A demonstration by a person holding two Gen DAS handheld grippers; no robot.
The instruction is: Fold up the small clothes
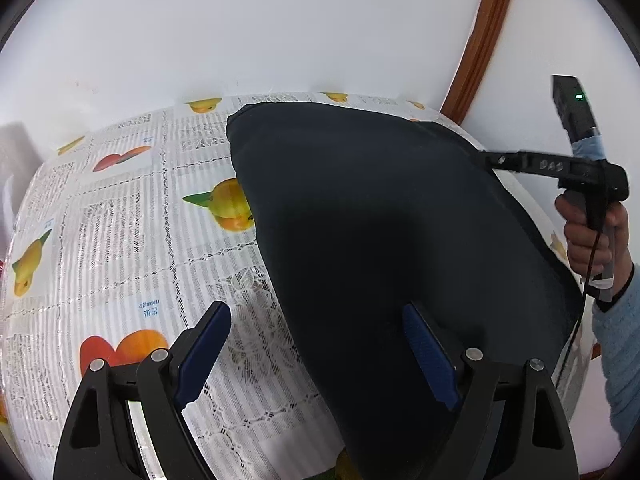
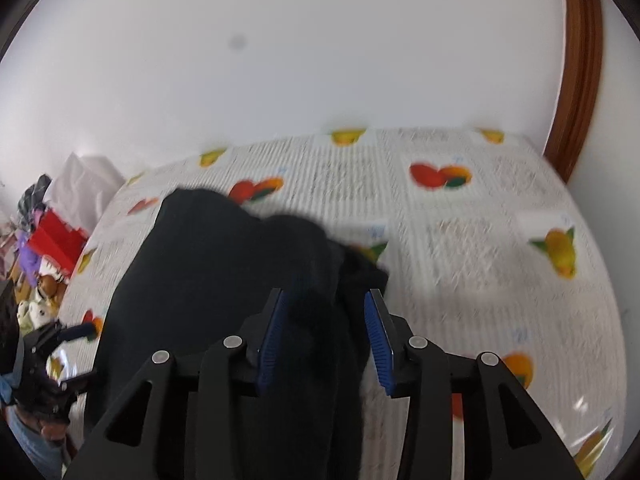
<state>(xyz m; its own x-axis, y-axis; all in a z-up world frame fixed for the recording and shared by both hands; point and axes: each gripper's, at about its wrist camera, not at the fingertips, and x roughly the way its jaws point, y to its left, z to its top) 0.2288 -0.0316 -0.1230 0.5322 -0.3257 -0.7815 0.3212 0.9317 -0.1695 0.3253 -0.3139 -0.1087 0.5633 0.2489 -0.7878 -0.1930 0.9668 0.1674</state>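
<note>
Tablecloth print reads "mango" — dark garment beside.

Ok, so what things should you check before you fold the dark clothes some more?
1. Dark garment lying on the fruit tablecloth: ok.
2. Left gripper open, with the near cloth edge between its fingers: ok.
3. Right gripper open around bunched cloth: ok.
4. Right fingers really pinching the fabric: not ok, there are gaps beside the pads.
5. Cloth smooth before folding: not ok, it is lumpy near the right gripper.
6. Which part of the garment each gripper is at: cannot tell.
</note>
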